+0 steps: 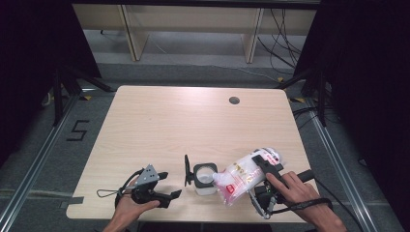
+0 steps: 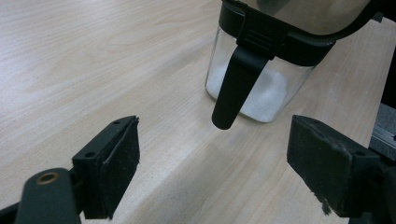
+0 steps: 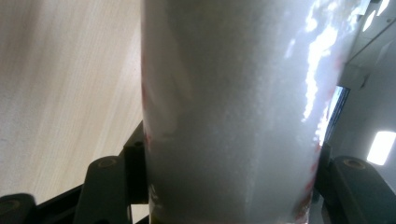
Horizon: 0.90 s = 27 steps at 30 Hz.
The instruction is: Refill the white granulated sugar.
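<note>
Right tongs (image 1: 249,186) clamping tilted bag (image 1: 241,176) over jar (image 1: 204,178), left tongs (image 1: 167,186) wide beside it

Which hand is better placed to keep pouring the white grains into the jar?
Right. Its claw is clamped on the bag, tilted with its mouth at the open jar. The left claw is open, beside the jar.

white powder bag (image 1: 243,175) tilted over open clear jar (image 1: 204,179), near table's front edge
</note>
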Tool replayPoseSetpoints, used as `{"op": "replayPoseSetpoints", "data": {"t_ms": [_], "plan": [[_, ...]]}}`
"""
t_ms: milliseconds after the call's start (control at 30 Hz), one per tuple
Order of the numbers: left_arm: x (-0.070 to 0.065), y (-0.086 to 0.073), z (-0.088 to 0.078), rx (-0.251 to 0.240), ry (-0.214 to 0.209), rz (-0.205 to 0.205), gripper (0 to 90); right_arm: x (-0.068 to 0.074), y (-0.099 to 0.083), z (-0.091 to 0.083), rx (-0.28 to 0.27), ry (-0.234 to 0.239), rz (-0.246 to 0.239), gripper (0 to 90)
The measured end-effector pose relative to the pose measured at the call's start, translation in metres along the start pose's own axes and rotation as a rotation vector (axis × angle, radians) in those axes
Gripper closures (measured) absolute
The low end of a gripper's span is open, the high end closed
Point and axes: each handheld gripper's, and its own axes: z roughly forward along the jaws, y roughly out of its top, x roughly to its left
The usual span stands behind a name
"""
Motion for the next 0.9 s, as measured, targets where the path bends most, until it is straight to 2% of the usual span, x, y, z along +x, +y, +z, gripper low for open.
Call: {"op": "replayPoseSetpoints", "data": {"t_ms": [33, 100, 133, 167, 233, 267, 300, 333, 367, 400, 500, 533, 600, 633, 667, 700, 733, 767, 800, 833, 867, 900], "plan": [[0.000, 0.000, 0.000, 0.002, -0.001, 0.000, 16.6, 0.001, 0.000, 0.001, -0.005, 0.007, 0.005, 40.6], [0.000, 0.000, 0.000, -0.002, -0.001, 0.000, 16.6, 0.003, 0.001, 0.001, 0.004, 0.004, 0.049, 40.6], [0.000, 0.000, 0.000, -0.006, 0.000, 0.001, 16.6, 0.000, 0.003, 0.001, 0.001, 0.003, 0.025, 40.6], [0.000, 0.000, 0.001, -0.012, -0.001, -0.002, 16.6, 0.002, 0.003, 0.004, -0.007, 0.006, 0.044, 40.6], [0.000, 0.000, 0.000, -0.002, 0.001, -0.001, 16.6, 0.001, 0.003, 0.005, -0.005, 0.007, 0.029, 40.7], [-0.001, 0.000, -0.001, -0.001, 0.008, -0.002, 16.7, -0.003, 0.004, 0.008, -0.012, 0.010, -0.006, 40.6], [0.000, 0.000, -0.001, -0.002, 0.008, -0.002, 16.7, -0.003, 0.004, 0.008, -0.012, 0.010, -0.006, 40.6], [0.000, 0.000, 0.000, -0.010, 0.003, -0.007, 16.6, -0.003, 0.004, 0.011, -0.021, 0.002, 0.021, 40.7], [0.000, 0.000, 0.000, -0.010, 0.003, -0.007, 16.7, -0.003, 0.004, 0.011, -0.021, 0.002, 0.021, 40.7], [0.000, 0.000, 0.000, -0.010, 0.003, 0.001, 16.7, -0.002, 0.003, 0.011, -0.016, 0.004, 0.041, 40.7], [-0.001, 0.000, -0.001, -0.002, 0.008, -0.007, 16.7, -0.004, 0.002, 0.012, 0.001, 0.015, 0.029, 40.7], [-0.001, 0.000, -0.001, -0.003, 0.008, -0.007, 16.7, -0.005, 0.001, 0.012, -0.005, 0.004, 0.011, 40.7], [0.000, 0.000, -0.001, -0.004, 0.007, -0.007, 16.7, -0.005, 0.000, 0.011, 0.003, 0.002, 0.015, 40.7], [0.000, 0.000, -0.001, -0.005, 0.008, -0.003, 16.7, -0.001, -0.002, 0.010, 0.013, 0.014, 0.053, 40.7], [-0.001, 0.000, -0.001, -0.004, 0.009, -0.008, 16.7, -0.001, -0.003, 0.010, 0.009, 0.013, 0.060, 40.7], [-0.001, 0.000, -0.001, -0.005, 0.009, -0.008, 16.7, -0.004, -0.003, 0.010, -0.009, 0.001, 0.011, 40.7], [0.000, 0.000, 0.000, -0.009, 0.005, -0.008, 16.6, -0.001, -0.004, 0.008, 0.007, 0.005, 0.037, 40.7], [0.000, 0.000, 0.000, -0.009, 0.005, -0.008, 16.7, -0.002, -0.004, 0.008, 0.002, -0.004, 0.017, 40.6], [0.000, 0.000, 0.000, -0.006, 0.008, -0.007, 16.7, 0.002, -0.005, 0.006, 0.013, 0.009, 0.066, 40.7], [0.000, 0.000, 0.000, -0.015, 0.003, -0.007, 16.7, 0.003, -0.005, 0.004, 0.013, 0.002, 0.066, 40.7], [0.000, 0.000, 0.000, -0.016, 0.003, 0.002, 16.7, 0.001, -0.005, 0.003, 0.006, 0.004, 0.030, 40.7], [0.000, 0.000, 0.000, -0.016, 0.003, 0.002, 16.7, 0.001, -0.005, 0.003, 0.006, 0.004, 0.030, 40.7]]}}
